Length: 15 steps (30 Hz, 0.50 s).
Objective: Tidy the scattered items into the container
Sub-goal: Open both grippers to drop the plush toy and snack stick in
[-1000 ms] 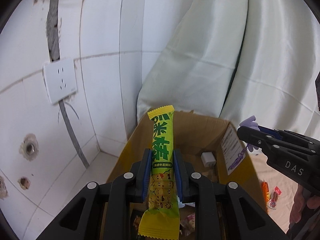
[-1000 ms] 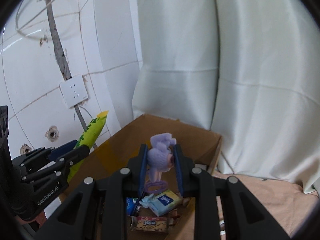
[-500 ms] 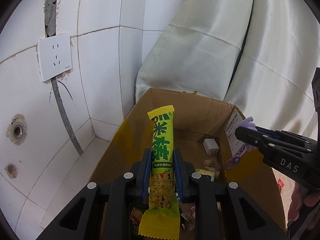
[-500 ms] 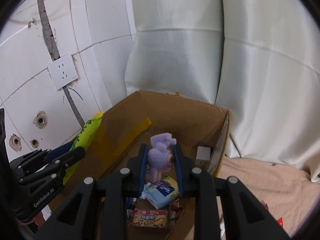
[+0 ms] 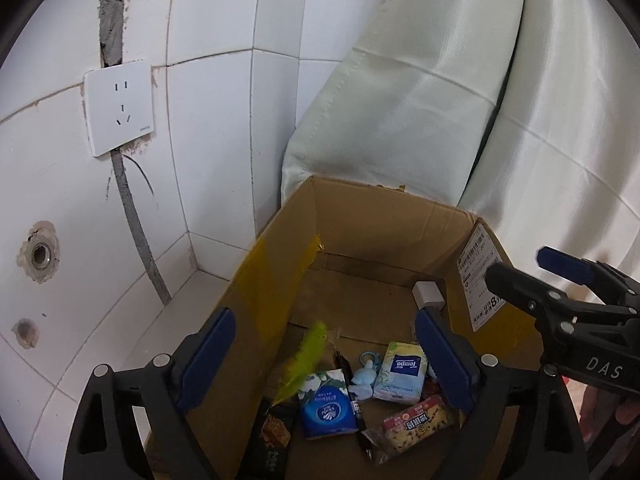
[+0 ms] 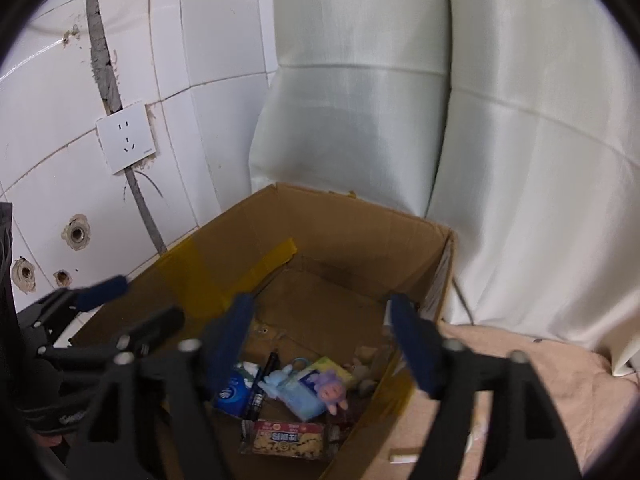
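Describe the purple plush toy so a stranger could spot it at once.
Look in the open cardboard box standing in the corner by the white curtain. Among the items on its floor, the purple plush toy lies on a tissue pack; it is the only soft, purple, pink-faced thing there.

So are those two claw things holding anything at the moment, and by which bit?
Nothing is held. Both the left gripper and the right gripper have their jaws wide open above the cardboard box; the green snack stick and purple toy are inside it.
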Each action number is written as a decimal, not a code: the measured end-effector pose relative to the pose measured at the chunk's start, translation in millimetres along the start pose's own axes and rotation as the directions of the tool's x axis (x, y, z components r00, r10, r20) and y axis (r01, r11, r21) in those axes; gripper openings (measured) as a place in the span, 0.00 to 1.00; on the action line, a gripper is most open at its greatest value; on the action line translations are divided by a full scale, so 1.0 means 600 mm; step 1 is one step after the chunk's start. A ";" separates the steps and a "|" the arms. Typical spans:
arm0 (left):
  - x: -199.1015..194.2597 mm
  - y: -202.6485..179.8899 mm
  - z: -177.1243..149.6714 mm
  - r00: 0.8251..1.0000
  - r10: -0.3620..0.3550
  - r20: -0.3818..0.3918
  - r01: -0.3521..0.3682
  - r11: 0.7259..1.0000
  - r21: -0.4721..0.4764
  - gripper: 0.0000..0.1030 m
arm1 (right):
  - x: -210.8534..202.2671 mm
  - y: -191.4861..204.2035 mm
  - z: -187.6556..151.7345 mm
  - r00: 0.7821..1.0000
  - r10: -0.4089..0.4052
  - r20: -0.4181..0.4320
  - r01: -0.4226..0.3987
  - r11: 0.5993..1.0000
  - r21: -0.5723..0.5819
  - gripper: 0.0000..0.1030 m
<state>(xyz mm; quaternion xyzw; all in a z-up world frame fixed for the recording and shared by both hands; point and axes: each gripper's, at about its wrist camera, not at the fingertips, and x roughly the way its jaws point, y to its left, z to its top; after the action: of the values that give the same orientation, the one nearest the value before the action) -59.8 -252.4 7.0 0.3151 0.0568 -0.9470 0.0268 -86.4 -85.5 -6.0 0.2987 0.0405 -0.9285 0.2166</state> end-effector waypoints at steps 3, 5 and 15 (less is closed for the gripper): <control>-0.005 0.002 0.002 1.000 0.014 0.008 -0.014 1.000 -0.002 0.90 | 0.001 -0.005 0.002 0.999 -0.043 -0.005 0.043 0.999 0.000 0.96; -0.008 0.003 0.003 1.000 0.019 0.010 -0.019 1.000 -0.005 0.90 | 0.000 -0.011 0.002 0.998 -0.061 -0.007 0.061 0.998 0.005 1.00; -0.021 -0.014 0.007 1.000 0.024 0.012 -0.024 1.000 0.009 0.90 | -0.016 -0.021 -0.001 0.996 -0.085 0.008 0.085 0.996 0.028 1.00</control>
<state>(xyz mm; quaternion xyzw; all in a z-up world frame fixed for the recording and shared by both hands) -53.1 -244.2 18.5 0.3102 0.0484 -0.9487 0.0372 -84.6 -70.3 -1.5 0.2955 0.0395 -0.9388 0.1728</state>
